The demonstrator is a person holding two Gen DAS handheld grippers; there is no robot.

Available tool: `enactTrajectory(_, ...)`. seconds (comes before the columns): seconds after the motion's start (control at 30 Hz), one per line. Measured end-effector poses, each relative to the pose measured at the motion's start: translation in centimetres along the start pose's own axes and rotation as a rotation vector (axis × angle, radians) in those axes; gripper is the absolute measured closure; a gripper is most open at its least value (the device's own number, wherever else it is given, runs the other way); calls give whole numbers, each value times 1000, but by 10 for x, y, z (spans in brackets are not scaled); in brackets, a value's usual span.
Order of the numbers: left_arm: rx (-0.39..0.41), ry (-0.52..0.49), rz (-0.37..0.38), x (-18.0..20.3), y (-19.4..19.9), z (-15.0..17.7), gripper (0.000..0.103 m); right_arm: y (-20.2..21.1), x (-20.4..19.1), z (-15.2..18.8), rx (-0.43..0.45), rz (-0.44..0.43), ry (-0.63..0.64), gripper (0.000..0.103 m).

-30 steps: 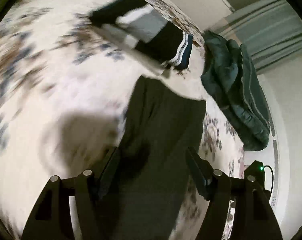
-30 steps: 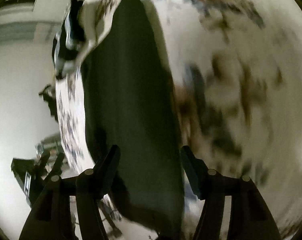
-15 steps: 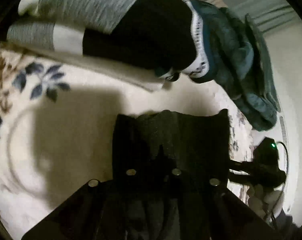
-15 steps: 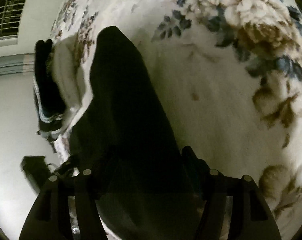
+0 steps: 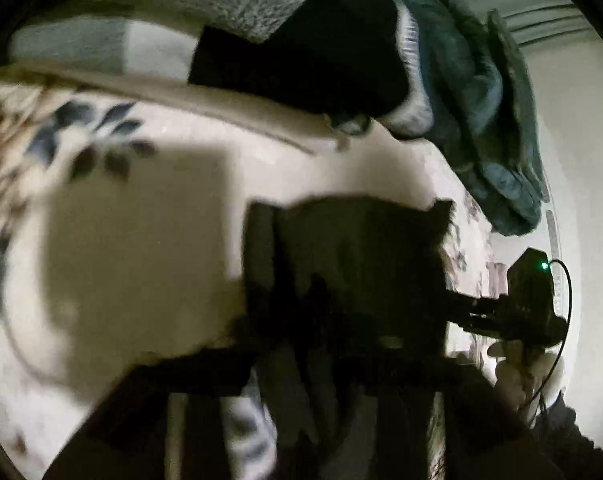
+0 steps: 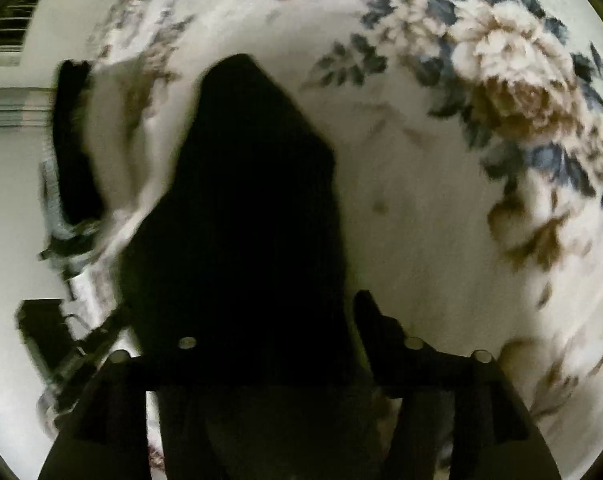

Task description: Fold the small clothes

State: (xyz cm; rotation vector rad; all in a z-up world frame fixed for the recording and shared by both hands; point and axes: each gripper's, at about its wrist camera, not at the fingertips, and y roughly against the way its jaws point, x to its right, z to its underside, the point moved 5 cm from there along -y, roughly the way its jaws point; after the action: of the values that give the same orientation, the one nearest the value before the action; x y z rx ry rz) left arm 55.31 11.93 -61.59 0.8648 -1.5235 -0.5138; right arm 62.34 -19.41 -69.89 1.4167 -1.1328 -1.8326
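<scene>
A dark garment (image 5: 353, 256) lies folded on the floral bedspread (image 5: 141, 240), its far edge just ahead of my left gripper (image 5: 341, 336). The left jaws are opening; the dark, blurred fingers stand apart over the cloth with no pinch showing. In the right wrist view the same dark garment (image 6: 253, 208) runs away from me to a narrow end. My right gripper (image 6: 281, 316) straddles its near part, jaws opening. The right finger (image 6: 375, 320) stands clear of the cloth's edge, while the left finger is lost against the black fabric.
A stack of folded grey, white and black clothes (image 5: 229, 28) lies just beyond the garment, with a dark teal bundle (image 5: 485, 120) to its right. The other gripper's body, with a green light (image 5: 529, 304), shows at the bed's right edge. Bare bedspread (image 6: 441, 200) stretches right.
The garment lay long and flat a second ago and is shorter now, doubled over. Both grippers came forward and lower; the left was shut half a second ago and now stands spread.
</scene>
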Motion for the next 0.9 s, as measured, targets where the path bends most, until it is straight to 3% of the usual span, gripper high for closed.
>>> enactTrajectory(0.03, 6, 17, 19, 2, 11, 14, 38, 5, 3, 9, -10, -13, -2, 38)
enactTrajectory(0.1, 19, 37, 54, 4, 27, 38, 38, 16, 9, 33, -39, -46, -10, 37)
enactTrajectory(0.33, -10, 86, -3, 8, 76, 154, 38, 37, 55, 169, -201, -79, -55, 33)
enactTrajectory(0.57, -42, 210, -74, -10, 109, 284, 38, 27, 106, 307, -358, -66, -107, 33)
enactTrajectory(0.73, -134, 260, -97, -14, 82, 359, 38, -3, 137, 393, -427, -110, -161, 33)
enactTrajectory(0.9, -224, 259, -62, -8, 46, 409, 38, -33, 146, 435, -443, -153, -198, 33)
